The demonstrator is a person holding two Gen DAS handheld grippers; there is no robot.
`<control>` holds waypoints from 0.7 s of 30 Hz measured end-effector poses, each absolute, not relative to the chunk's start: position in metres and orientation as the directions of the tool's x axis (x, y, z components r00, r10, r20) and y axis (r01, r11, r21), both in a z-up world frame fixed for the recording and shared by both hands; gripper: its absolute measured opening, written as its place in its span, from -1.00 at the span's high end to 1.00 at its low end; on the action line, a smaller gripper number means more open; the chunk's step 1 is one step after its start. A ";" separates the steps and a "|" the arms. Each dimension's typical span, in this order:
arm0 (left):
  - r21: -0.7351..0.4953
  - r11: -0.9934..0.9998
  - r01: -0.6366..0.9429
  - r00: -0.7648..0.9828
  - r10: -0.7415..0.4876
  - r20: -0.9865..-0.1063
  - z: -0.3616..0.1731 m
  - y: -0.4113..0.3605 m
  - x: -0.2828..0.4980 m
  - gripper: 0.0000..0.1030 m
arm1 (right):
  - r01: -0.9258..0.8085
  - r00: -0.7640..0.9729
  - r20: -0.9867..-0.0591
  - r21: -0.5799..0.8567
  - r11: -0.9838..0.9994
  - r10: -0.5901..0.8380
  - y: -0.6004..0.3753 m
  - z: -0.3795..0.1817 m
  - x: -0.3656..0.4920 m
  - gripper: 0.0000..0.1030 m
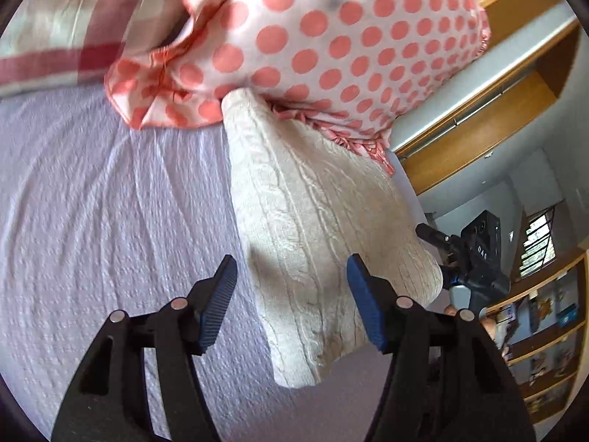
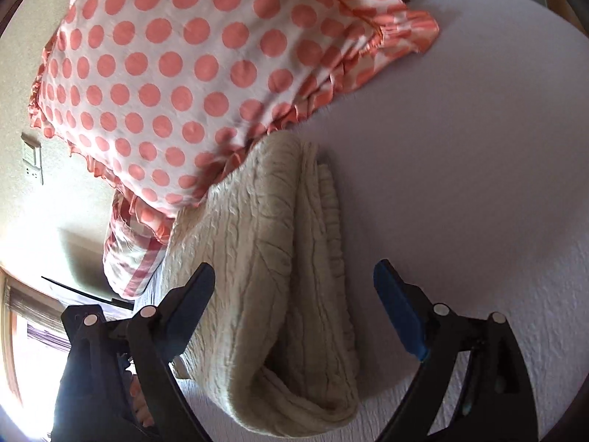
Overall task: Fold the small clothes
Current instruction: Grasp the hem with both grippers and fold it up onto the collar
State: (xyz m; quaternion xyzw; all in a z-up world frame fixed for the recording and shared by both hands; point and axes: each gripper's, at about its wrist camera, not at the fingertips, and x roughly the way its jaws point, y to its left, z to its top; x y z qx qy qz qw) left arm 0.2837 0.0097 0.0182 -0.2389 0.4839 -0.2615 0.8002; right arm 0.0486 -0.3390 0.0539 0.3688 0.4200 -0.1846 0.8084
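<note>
A cream cable-knit sweater lies folded on the lilac bedspread, its far end tucked against a polka-dot pillow. My left gripper is open and empty, its jaws spread just above the sweater's near end. In the right wrist view the sweater shows as a folded stack with layered edges on its right. My right gripper is open and empty, its jaws straddling the sweater's near part. The right gripper also shows in the left wrist view, beyond the sweater's right edge.
A white pillow with coral dots lies at the head of the bed. A red-checked pillow lies beside it. Wooden shelves stand past the bed's right edge. The bedspread stretches right of the sweater.
</note>
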 end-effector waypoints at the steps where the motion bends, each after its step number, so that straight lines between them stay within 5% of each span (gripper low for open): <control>1: -0.658 0.731 0.182 0.374 -0.670 -0.641 0.013 0.007 0.288 -0.20 | 0.592 0.600 -0.800 0.455 0.666 0.014 -0.336 0.055 0.047 -0.73; 3: -0.678 0.714 0.172 0.356 -0.687 -0.633 0.006 0.000 0.294 -0.30 | 0.569 0.616 -0.786 0.490 0.660 0.052 -0.334 0.051 0.046 -0.68; 7: -0.733 0.664 0.147 0.341 -0.730 -0.592 -0.005 -0.007 0.305 -0.37 | 0.527 0.640 -0.763 0.526 0.667 0.095 -0.329 0.041 0.044 -0.14; 8: -0.733 0.664 0.148 0.339 -0.730 -0.593 -0.006 -0.009 0.308 -0.30 | 0.520 0.656 -0.745 0.563 0.643 0.122 -0.329 0.035 0.042 0.20; 9: -0.736 0.663 0.138 0.341 -0.730 -0.593 -0.008 -0.009 0.311 -0.08 | 0.512 0.676 -0.721 0.605 0.610 0.149 -0.330 0.030 0.040 0.30; 12: -0.766 0.629 0.133 0.349 -0.753 -0.558 -0.005 0.004 0.313 0.28 | 0.477 0.703 -0.691 0.634 0.609 0.169 -0.315 0.034 0.044 0.38; 17: -0.678 0.712 0.185 0.443 -0.676 -0.589 0.037 0.066 0.279 0.28 | 0.353 0.664 -0.695 0.617 0.703 0.276 -0.249 0.036 0.091 0.42; 21: -0.553 0.828 0.096 0.502 -0.520 -0.692 0.036 0.116 0.263 0.16 | 0.343 0.554 -0.794 0.493 0.799 0.251 -0.200 0.003 0.134 0.34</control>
